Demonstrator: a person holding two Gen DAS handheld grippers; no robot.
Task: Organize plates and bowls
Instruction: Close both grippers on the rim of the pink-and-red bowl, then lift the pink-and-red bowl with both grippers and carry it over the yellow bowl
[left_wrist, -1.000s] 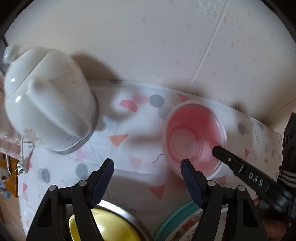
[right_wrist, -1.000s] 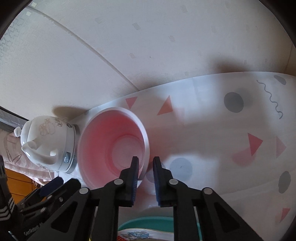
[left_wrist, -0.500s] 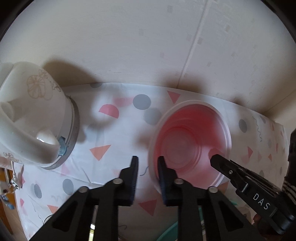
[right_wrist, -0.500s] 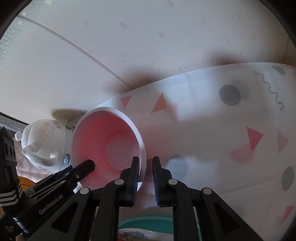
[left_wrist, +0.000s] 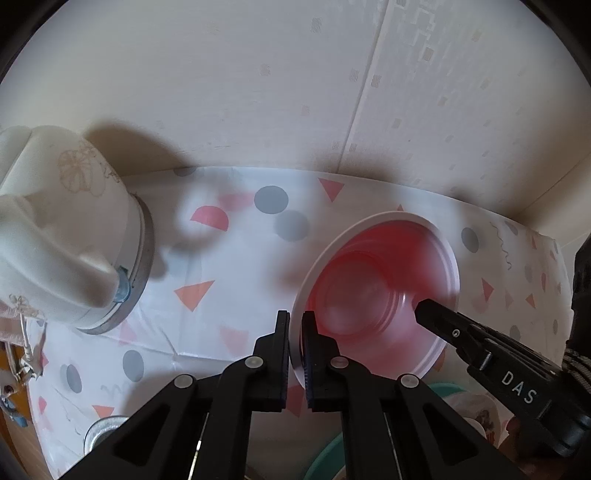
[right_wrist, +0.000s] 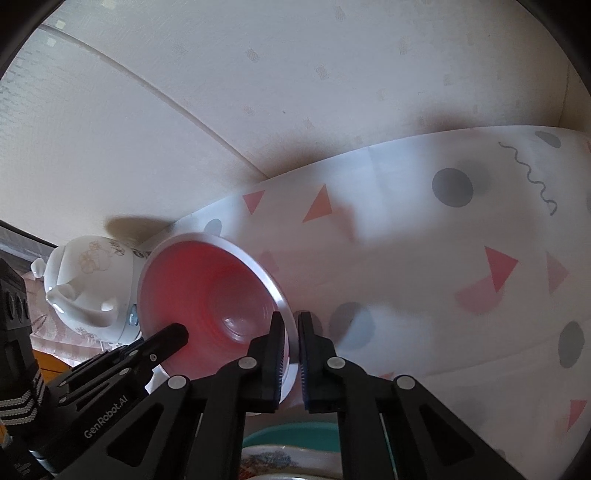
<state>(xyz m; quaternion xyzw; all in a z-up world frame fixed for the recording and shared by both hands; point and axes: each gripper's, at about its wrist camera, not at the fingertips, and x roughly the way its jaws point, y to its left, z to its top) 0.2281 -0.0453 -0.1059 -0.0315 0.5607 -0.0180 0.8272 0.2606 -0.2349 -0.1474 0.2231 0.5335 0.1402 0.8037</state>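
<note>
A pink bowl with a white rim is held between both grippers, tilted, above the patterned tablecloth. My left gripper is shut on the bowl's left rim. My right gripper is shut on the bowl's right rim; the bowl also shows in the right wrist view. The right gripper shows in the left wrist view, the left gripper in the right wrist view. A teal-rimmed decorated plate lies below the grippers, partly hidden.
A white electric kettle stands at the left on the cloth; it also shows in the right wrist view. A metal rim shows at the lower left. A pale wall runs close behind the table.
My left gripper has closed from open onto the bowl's left rim. The bowl has tilted and risen off the cloth, held by both grippers.
</note>
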